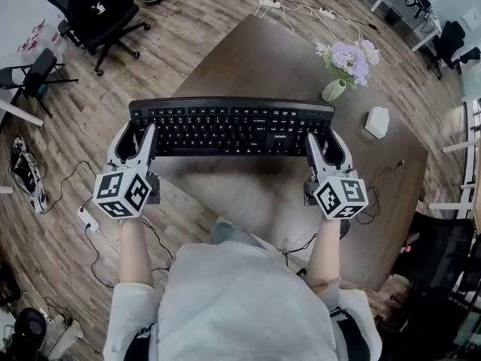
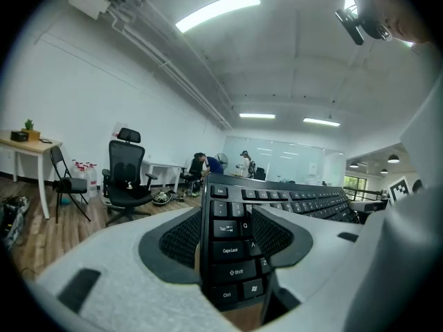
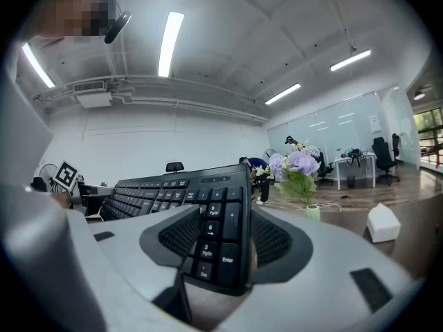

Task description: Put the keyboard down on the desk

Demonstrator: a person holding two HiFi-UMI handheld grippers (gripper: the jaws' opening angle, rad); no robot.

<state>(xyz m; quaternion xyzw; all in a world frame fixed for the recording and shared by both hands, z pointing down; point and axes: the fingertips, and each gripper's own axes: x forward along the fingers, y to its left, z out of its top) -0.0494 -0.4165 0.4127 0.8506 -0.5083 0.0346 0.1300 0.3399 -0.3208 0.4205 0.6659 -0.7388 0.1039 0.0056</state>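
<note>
Left gripper [image 1: 137, 135] and right gripper [image 1: 325, 143] are clamping the keyboard [image 1: 231, 126] ends, seemingly above the desk [image 1: 263, 59]. Uneven lowering risks twisting it loose.

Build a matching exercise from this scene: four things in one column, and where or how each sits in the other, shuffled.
1. keyboard
2. vase
3. white box
4. office chair

A. on the floor
B. on the desk, holding purple flowers
C. clamped at its ends by the left gripper and right gripper
D. on the desk, right of the keyboard

Pairs: 1-C, 2-B, 3-D, 4-A
</note>
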